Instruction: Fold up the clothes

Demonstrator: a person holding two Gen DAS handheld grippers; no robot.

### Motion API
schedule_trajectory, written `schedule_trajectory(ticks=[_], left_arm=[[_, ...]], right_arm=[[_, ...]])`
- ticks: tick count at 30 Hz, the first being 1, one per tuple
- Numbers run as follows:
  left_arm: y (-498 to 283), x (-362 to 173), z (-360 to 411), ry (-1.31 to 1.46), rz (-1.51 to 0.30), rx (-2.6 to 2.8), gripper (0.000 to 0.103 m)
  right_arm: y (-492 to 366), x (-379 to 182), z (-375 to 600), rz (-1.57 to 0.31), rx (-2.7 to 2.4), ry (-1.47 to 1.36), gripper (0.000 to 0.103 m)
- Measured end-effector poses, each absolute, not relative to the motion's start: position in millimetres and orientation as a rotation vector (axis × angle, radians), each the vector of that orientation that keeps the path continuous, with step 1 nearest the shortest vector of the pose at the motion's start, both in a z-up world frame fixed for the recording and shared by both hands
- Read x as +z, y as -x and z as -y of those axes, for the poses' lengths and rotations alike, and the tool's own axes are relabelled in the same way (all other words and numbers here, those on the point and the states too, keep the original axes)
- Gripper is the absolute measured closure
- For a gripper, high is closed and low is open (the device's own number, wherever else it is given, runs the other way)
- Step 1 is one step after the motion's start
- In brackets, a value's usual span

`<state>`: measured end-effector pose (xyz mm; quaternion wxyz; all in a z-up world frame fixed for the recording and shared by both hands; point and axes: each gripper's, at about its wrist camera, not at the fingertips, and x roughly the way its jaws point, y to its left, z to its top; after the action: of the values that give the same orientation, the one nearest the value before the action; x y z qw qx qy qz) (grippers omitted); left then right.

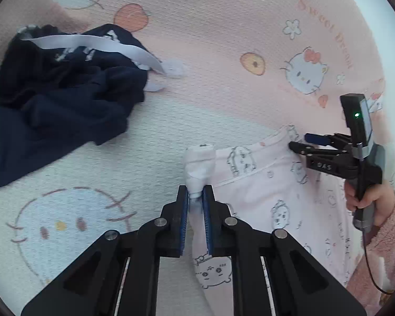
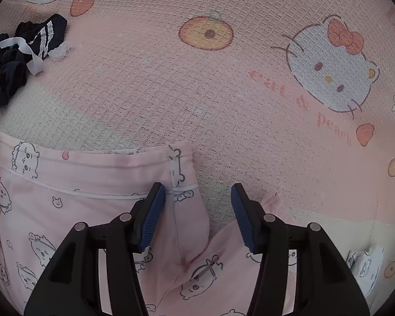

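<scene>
The pink pajama garment [image 1: 271, 192], printed with small cartoon animals, lies spread on the bed [image 1: 223, 39], over a waffle-textured cartoon-cat blanket. In the left wrist view it fills the area from the centre out to 4 o'clock. Its banded hem edge [image 2: 92, 158] runs across 9 o'clock in the right wrist view.

The left gripper [image 1: 196, 197] has its fingers [image 1: 183, 210] clamped on a bunched, whitish corner of the garment [image 1: 198, 166], which stands up in a twisted tuft toward 12 o'clock. The right gripper [image 2: 197, 210] has its fingers [image 2: 155, 218] apart. The garment's seamed corner [image 2: 180, 168] lies between and just ahead of them, with nothing pinched, so it seems poised to take that corner.

The cloth looks thin, light and limp. It will sag and crease under its own weight, and a one-corner grip will only bunch it, as the left-hand tuft shows. The sensible holds are the two ends of the hem band, where stitching stiffens the fabric. Pulling those apart should keep the edge taut for folding. The surface looks smooth, so a shallow pinch could slip.

A dark navy garment with white ribbon trim [image 1: 60, 92] lies crumpled at 10 o'clock, well apart.
</scene>
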<state>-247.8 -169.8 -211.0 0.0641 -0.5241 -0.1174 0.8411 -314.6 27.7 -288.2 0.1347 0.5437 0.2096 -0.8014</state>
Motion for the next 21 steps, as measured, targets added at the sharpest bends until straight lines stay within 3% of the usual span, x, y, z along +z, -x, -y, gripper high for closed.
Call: schedule_trajectory(ticks=[5, 8, 10, 14, 18, 20, 21], left_arm=[[244.6, -211.9, 213.8, 1.682, 0.384, 2.652, 0.101], [243.6, -217.4, 235.1, 1.631, 0.656, 2.547, 0.1], [245.5, -225.6, 233.9, 1.62, 0.738, 2.493, 0.096], [254.5, -237.3, 217.8, 1.61, 0.722, 2.452, 0.065], [261.4, -237.3, 204.0, 1.579, 0.696, 2.436, 0.062], [263.5, -240.1, 196.5, 1.57, 0.71, 2.41, 0.062], [263.7, -240.9, 192.5, 1.562, 0.693, 2.422, 0.062]], right_arm=[[312.4, -287.3, -28.7, -0.637, -2.332, -1.574, 0.043], [311.5, -284.6, -29.9, -0.63, -2.333, -1.578, 0.043], [310.0, -278.7, -31.9, -0.584, -2.33, -1.567, 0.044], [310.5, -259.3, -41.0, -0.38, -2.348, -1.488, 0.042], [317.2, -270.7, -29.9, -0.521, -2.314, -1.515, 0.042], [320.6, -278.7, -32.4, -0.485, -2.28, -1.55, 0.054], [321.5, -281.6, -34.9, -0.432, -2.256, -1.564, 0.075]])
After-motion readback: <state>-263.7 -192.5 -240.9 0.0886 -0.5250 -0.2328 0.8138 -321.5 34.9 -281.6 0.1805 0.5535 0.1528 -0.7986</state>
